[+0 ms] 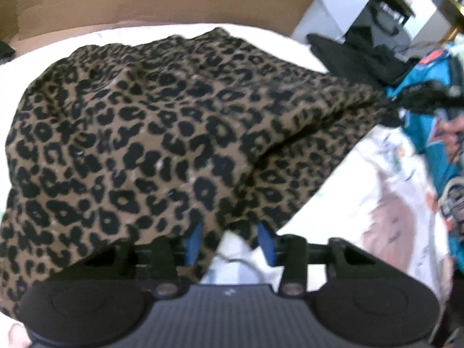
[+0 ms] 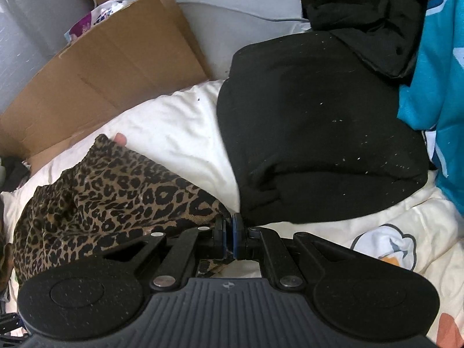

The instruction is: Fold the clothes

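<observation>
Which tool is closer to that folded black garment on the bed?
Right. The right tool sits almost at the near edge of the folded black garment, pinching the leopard-print garment. The left tool is at that leopard cloth's other end, farther away.

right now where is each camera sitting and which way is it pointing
Left wrist: on the left gripper, looking along its parted blue fingers at the leopard-print garment draped over them; a bit of hand at the bottom left corner.
Right wrist: on the right gripper, fingers closed on a corner of that garment, facing a folded black garment on the bed; a fingertip shows.
Shared: the leopard garment, cardboard, teal jersey.
</observation>
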Demonstrator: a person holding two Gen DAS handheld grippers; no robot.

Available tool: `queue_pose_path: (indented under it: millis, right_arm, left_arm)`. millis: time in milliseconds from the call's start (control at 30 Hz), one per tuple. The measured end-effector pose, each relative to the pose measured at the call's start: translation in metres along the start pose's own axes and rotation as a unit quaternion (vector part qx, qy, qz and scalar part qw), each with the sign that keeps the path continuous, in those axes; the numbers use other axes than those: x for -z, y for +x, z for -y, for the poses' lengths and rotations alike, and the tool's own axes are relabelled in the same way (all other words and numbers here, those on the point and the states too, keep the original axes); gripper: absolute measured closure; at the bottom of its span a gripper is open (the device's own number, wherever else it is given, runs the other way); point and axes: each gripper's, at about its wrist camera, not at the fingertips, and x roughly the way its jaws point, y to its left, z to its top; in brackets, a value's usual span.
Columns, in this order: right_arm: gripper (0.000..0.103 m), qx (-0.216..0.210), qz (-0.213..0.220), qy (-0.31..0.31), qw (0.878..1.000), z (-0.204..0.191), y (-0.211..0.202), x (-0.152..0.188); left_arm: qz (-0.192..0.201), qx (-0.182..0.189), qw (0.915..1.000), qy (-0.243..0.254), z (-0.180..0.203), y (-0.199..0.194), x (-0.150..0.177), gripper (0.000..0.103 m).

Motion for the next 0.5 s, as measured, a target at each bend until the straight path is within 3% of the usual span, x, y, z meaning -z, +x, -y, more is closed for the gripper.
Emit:
queue_pose_path:
  millis: [133, 233, 367, 500]
  right_arm:
    - [0.101, 0.003, 0.002, 0.007, 1.0, 0.004, -0.001, 0.0]
    - [0.102, 0.001, 0.001, 0.01, 1.0, 0.006, -0.001, 0.002]
    - [0.101, -0.003, -0.002, 0.013, 1.0, 0.008, 0.0, 0.004]
    - [0.101, -0.005, -0.006, 0.016, 1.0, 0.011, 0.001, 0.006]
  left_arm:
    - [-0.017, 0.04, 0.9987, -0.026, 0.002, 0.008, -0.004, 0.061]
    - [-0.029, 0.066, 0.9964, -0.044, 0.004, 0.015, -0.007, 0.053]
    - [-0.049, 0.042, 0.997, -0.042, 0.007, 0.035, -0.008, 0.049]
    - [-0.049, 0.026, 0.9947, -0.087, -0.001, 0.048, -0.007, 0.052]
